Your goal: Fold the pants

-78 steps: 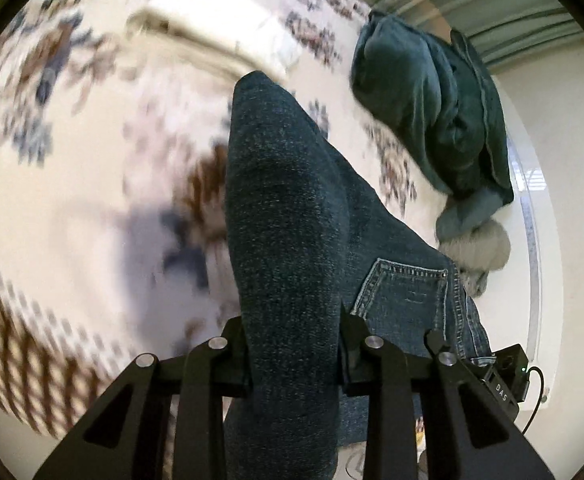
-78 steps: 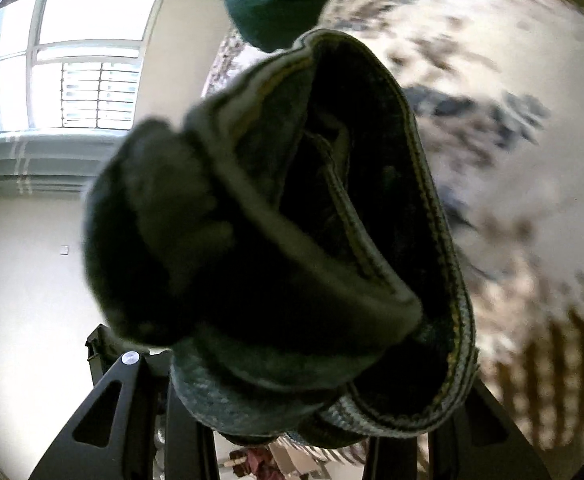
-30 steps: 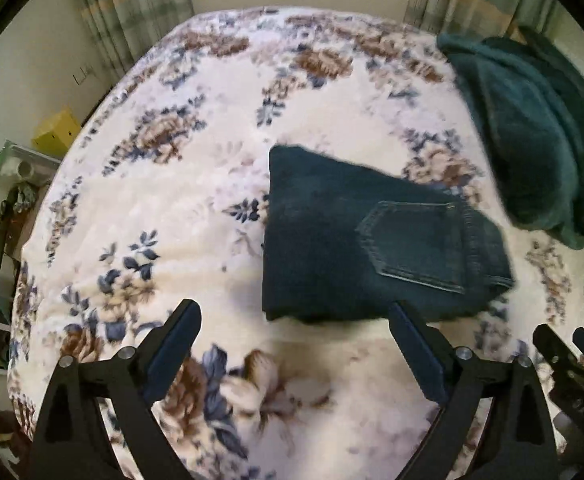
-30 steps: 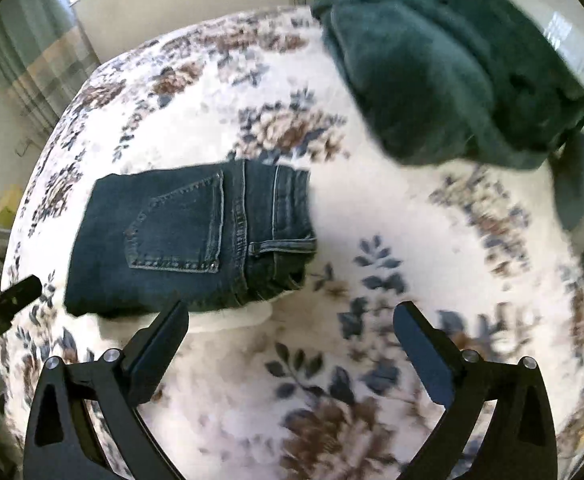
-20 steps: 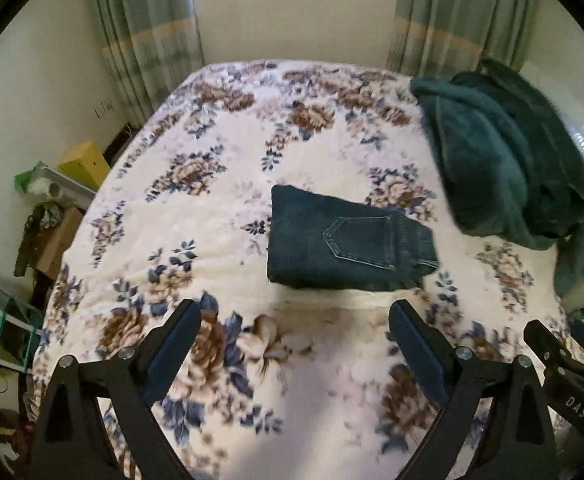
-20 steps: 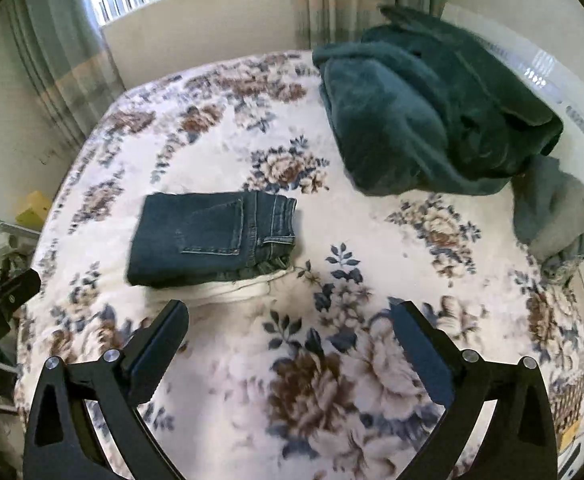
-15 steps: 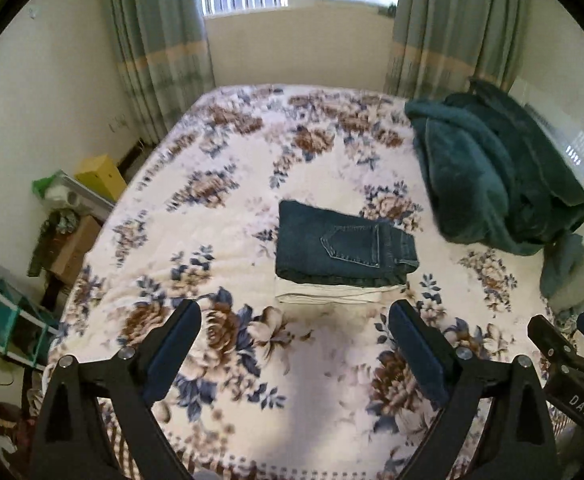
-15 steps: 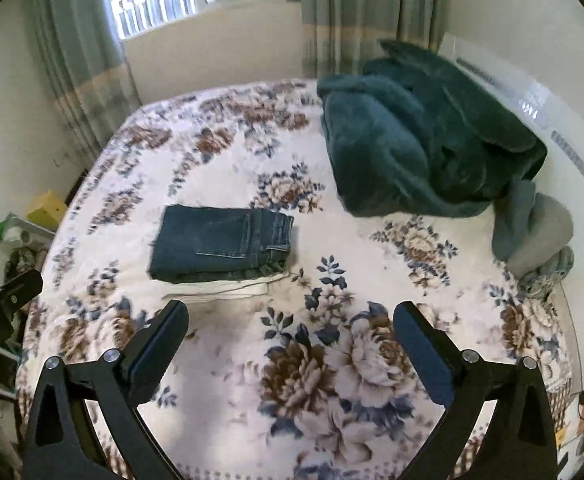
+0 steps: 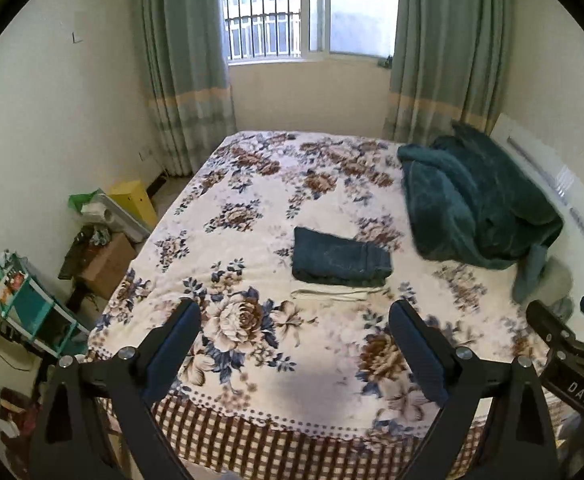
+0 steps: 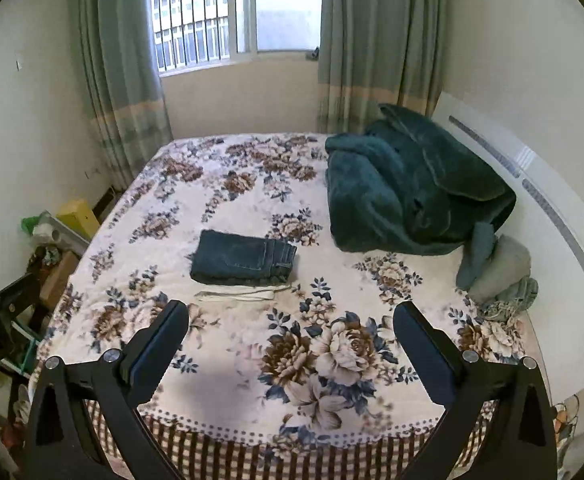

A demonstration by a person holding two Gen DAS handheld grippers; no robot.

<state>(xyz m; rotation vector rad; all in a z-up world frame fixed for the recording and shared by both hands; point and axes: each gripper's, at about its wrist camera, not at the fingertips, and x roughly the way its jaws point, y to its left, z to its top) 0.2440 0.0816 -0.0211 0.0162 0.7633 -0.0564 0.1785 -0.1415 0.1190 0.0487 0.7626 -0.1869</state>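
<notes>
Dark denim jeans (image 9: 340, 261) are lying folded in a neat rectangle mid-bed in the left wrist view, sitting on top of a folded cream cloth (image 9: 338, 294) that's poking out along the near edge. Left gripper (image 9: 294, 342) is hanging wide open over the foot of the floral bedspread (image 9: 251, 200), gripping nothing, well apart from the jeans. Teal blanket (image 9: 472, 204) is sitting heaped to the right.

Right wrist view: right gripper (image 10: 292, 340) is also gaping fully, empty, hovering at the bed's near edge. Jeans (image 10: 243, 258) are resting left of centre, waistband facing right, cream cloth (image 10: 239, 294) showing beneath. Blanket (image 10: 412, 188) is sitting near the white headboard (image 10: 552, 216)
</notes>
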